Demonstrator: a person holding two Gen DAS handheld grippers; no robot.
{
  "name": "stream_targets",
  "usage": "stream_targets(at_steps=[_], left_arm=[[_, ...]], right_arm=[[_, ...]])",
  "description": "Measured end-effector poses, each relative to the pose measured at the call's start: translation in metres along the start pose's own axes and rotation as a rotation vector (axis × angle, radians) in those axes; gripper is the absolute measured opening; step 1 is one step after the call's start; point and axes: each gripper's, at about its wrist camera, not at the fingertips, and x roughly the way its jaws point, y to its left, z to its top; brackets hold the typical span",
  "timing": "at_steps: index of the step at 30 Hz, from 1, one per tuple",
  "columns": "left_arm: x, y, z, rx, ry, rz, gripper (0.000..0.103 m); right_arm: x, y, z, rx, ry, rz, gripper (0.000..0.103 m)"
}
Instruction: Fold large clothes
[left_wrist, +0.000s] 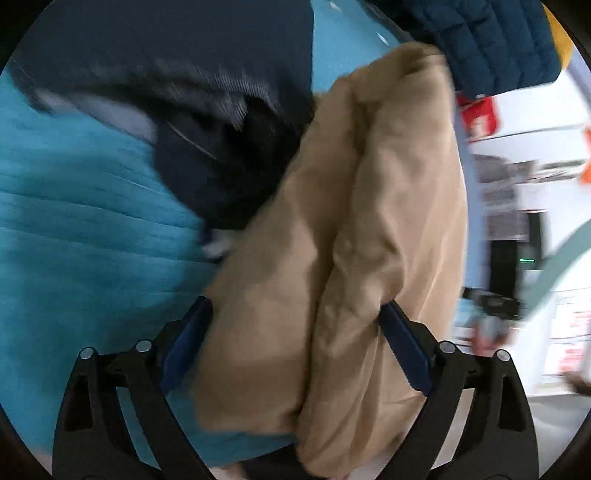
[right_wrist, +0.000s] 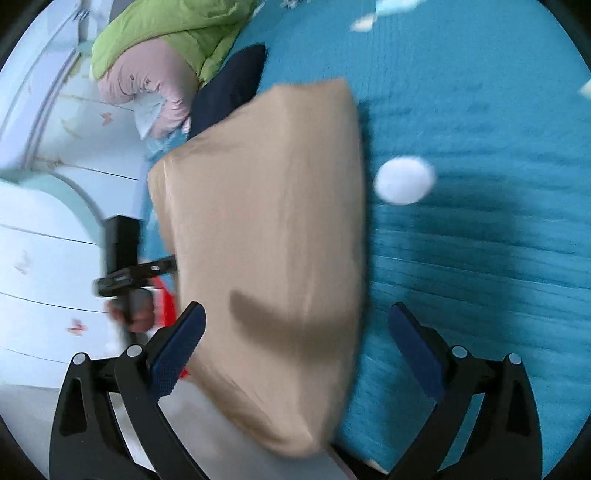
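I am holding both claws, left (left_wrist: 295, 343) and right (right_wrist: 295, 347), wide apart around the tan garment (right_wrist: 266, 221), gripping nothing. Being released over the blue bedspread (right_wrist: 461, 258), it is risking slumping and unfolding.

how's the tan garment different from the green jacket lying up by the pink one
The tan garment is smooth, flat-faced and sits close, between the open fingers of the right claw. The green jacket is puffy and quilted, bunched far off at the bed's edge, overlapping the pink garment. Both rest on the teal bedspread.
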Motion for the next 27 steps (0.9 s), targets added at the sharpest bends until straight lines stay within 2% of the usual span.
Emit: stream_targets(at_steps=[1, 3, 4, 6, 9, 12, 13, 14, 15, 16, 18, 21, 27], left_arm=[[0.004, 0.006, 0.002, -0.009, 0.012, -0.053, 0.098], [0.007, 0.011, 0.003, 0.002, 0.024, -0.12, 0.098], [0.007, 0.013, 0.002, 0.005, 0.031, -0.129, 0.098], [0.005, 0.014, 0.0, 0.017, 0.036, -0.151, 0.098], [0.017, 0.005, 0.009, 0.03, 0.029, -0.166, 0.098], [0.025, -0.012, 0.003, 0.066, -0.024, -0.154, 0.097], [0.026, -0.018, -0.001, 0.073, -0.047, -0.15, 0.097], [0.026, -0.022, -0.005, 0.068, -0.067, -0.156, 0.091], [0.025, -0.027, -0.009, 0.053, -0.082, -0.178, 0.083], [0.023, -0.03, -0.01, 0.04, -0.095, -0.19, 0.082], [0.013, -0.04, -0.017, 0.035, -0.132, -0.217, 0.078], [-0.005, -0.059, -0.025, 0.076, -0.187, -0.214, 0.074], [-0.061, -0.1, -0.023, 0.179, -0.31, -0.225, 0.073]], right_arm=[[0.004, -0.006, 0.002, 0.002, 0.01, 0.039, 0.095], [0.008, -0.008, 0.009, -0.006, 0.022, 0.057, 0.095], [0.017, -0.012, 0.013, -0.001, 0.022, 0.086, 0.097], [0.014, -0.01, 0.017, -0.019, -0.036, 0.145, 0.097], [0.023, -0.002, 0.023, -0.017, -0.052, 0.117, 0.097], [0.023, 0.005, 0.023, -0.011, -0.07, 0.08, 0.094], [0.017, 0.006, 0.02, 0.001, -0.076, 0.067, 0.087], [0.015, 0.01, 0.019, 0.011, -0.087, 0.064, 0.082], [0.008, 0.013, 0.017, 0.014, -0.107, 0.069, 0.073], [0.001, 0.019, 0.014, 0.003, -0.132, 0.079, 0.066], [-0.005, 0.035, 0.014, -0.041, -0.163, 0.079, 0.061], [-0.021, 0.06, 0.012, -0.113, -0.214, 0.054, 0.059], [-0.056, 0.116, 0.033, -0.239, -0.284, 0.091, 0.059]])
